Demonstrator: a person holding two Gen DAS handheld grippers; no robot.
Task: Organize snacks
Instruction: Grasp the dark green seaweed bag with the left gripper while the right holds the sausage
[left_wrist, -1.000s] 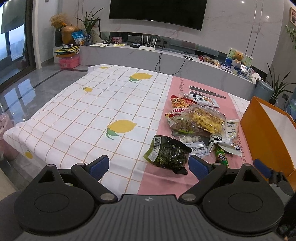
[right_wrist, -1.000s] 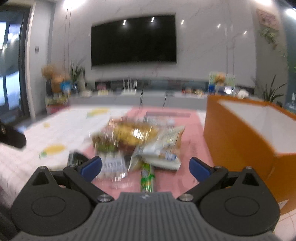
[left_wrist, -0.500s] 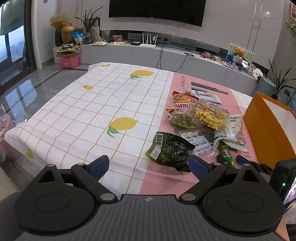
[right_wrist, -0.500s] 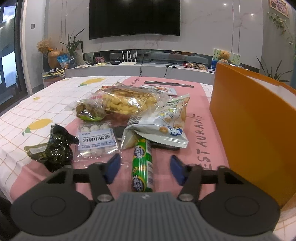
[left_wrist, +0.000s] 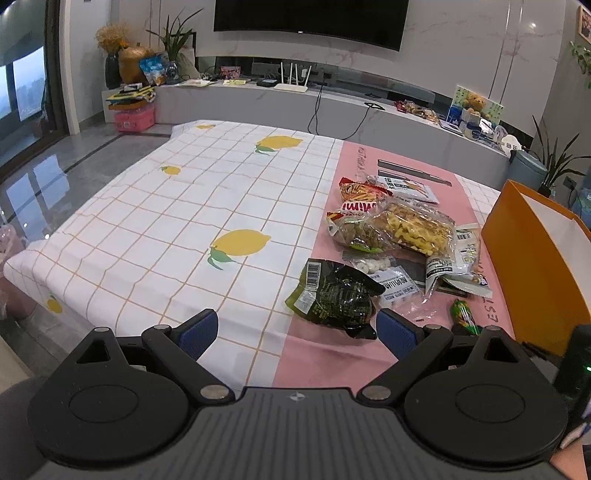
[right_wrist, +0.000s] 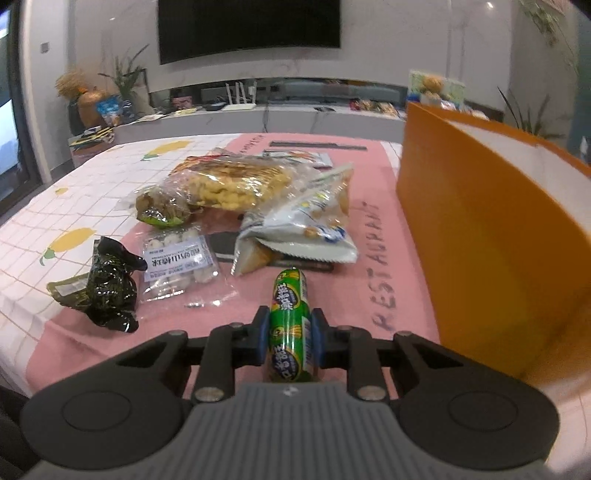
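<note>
A green sausage stick lies lengthwise between the blue pads of my right gripper, which is shut on it just above the pink cloth. Its tip also shows as a green sausage stick in the left wrist view. My left gripper stays open over the near table edge, nothing between its fingers. A dark green crumpled packet lies just beyond its right finger. Behind it sits a pile of snacks: a clear bag of yellow puffs, a white peanut bag and a clear pack of white candies.
An open orange box stands at the right on the pink strip. The tablecloth is white with lemons on the left. A red snack bag lies at the far end of the pile. A TV bench runs behind the table.
My right gripper closed from wide open onto the green sausage stick and tipped downward a little. The left gripper has kept its place and stayed open.
</note>
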